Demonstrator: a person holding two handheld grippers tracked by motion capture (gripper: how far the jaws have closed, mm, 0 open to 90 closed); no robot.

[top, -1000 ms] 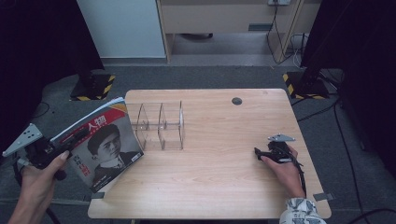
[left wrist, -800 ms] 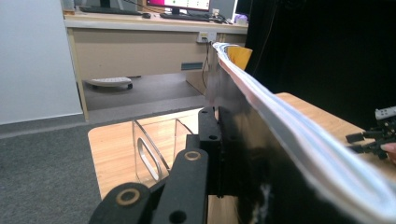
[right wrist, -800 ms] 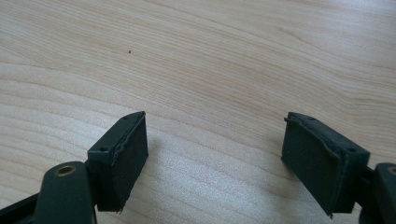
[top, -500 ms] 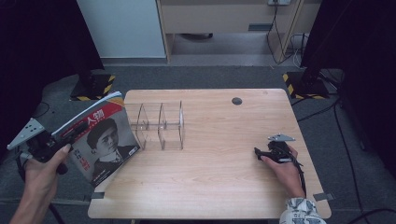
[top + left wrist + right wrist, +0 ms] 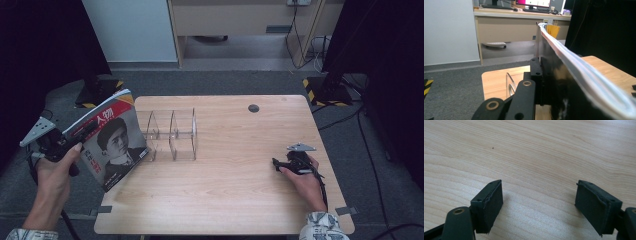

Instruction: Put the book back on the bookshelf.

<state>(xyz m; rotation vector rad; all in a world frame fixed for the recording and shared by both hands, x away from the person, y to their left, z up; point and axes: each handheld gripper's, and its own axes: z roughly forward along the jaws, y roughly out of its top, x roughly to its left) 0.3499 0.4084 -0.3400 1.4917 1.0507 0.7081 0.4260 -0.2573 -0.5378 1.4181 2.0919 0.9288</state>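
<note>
Left gripper clamps the glossy portrait-cover magazine, airborne just left of the clear acrylic divider rack. Likely step: slotting it. Next: align upright over a gap. Right gripper gapes, empty, on the wooden table.

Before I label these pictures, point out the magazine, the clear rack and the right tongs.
magazine (image 5: 112, 145), high view, middle of its cover.
clear rack (image 5: 172, 134), high view, middle divider.
right tongs (image 5: 539, 206), right gripper view, midway between its open pads.

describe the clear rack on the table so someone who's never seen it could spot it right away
Start at the wooden table and look to its far left part. The clear rack stands there, beside the magazine held by the left gripper. It is see-through, with upright rounded dividers, unlike the printed magazine.
</note>
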